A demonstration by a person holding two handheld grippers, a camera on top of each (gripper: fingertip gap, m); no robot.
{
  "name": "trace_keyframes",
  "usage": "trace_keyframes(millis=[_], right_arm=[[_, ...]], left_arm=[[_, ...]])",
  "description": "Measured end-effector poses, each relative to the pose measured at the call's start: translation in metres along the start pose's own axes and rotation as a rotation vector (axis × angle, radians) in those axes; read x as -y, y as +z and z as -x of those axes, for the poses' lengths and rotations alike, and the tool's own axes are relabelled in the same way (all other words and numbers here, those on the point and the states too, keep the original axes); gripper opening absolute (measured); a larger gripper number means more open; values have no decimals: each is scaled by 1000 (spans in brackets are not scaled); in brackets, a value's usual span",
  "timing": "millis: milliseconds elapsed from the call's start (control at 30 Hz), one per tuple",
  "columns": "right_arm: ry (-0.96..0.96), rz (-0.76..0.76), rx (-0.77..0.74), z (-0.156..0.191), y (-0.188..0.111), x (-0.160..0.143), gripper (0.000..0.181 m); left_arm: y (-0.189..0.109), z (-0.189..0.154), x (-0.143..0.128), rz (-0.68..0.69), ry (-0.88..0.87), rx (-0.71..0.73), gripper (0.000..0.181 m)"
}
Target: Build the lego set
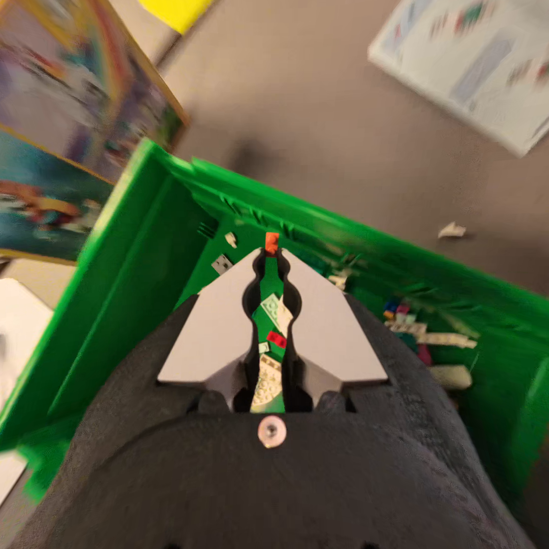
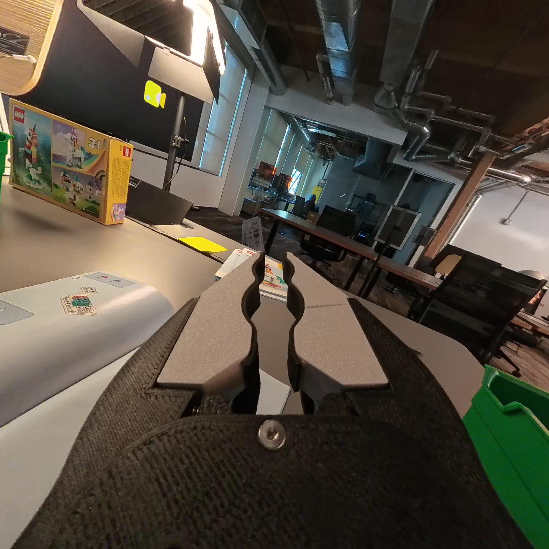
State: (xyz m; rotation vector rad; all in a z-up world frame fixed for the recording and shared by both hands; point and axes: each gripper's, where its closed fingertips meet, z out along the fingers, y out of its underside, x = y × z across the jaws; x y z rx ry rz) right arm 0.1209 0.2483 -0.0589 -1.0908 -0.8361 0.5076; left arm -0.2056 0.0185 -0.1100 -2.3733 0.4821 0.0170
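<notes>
1. Left gripper (image 1: 271,252): fingertips pinch a small orange brick (image 1: 271,242), which projects beyond the tips toward 12 o'clock; the jaws are clenched on it at the tips only, a wavy gap remaining behind.
2. Through that gap, on the floor of the green bin (image 1: 124,267), lie a pale green plate (image 1: 271,307), a red brick (image 1: 276,338) and a white rounded plate (image 1: 267,383).
3. At 10 o'clock from the tips, a grey piece (image 1: 221,263) and a small white piece (image 1: 231,239); at 3 to 4 o'clock, a blurred heap of mixed bricks (image 1: 421,332).
4. Beyond the bin: set box (image 1: 68,89) at 10 o'clock, open instruction booklet (image 1: 475,59) at 1 o'clock, and a white scrap (image 1: 451,230) on the table (image 1: 297,104).
5. Right gripper (image 2: 274,258): released, jaws slightly apart, holding nothing, above the table.
6. Open instruction booklet (image 2: 74,312) at 9 o'clock; closed booklets (image 2: 276,282) directly beyond the tips.
7. Yellow sheet (image 2: 205,245) at 11 o'clock; set box (image 2: 68,166) farther off at 10 o'clock; a second green bin (image 2: 511,430) at 4 o'clock.
</notes>
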Motion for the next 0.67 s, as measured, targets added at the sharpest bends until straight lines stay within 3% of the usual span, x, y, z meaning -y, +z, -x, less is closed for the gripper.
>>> trace_keyframes(millis=[133,200,267,367,467,667], right_arm=[[4,-3,4,0,0,1,10],[7,-5,6,1,0,1,10],[8,-7,8,1,0,1,10],[3,-7,15,2,0,1,10],[-4,-6,22,4,0,1,10],[-3,-10,36,6,0,2,9]], left_arm=[[-76,-21,50,-328,-21,218,6],[-100,-54,61,-440,-41,199,6],[-106,-95,64,-486,-69,123,6],[-88,-166,61,-451,-106,-47,6],[-53,-236,46,-285,-78,-191,6],[5,-265,22,-57,-96,-186,6]])
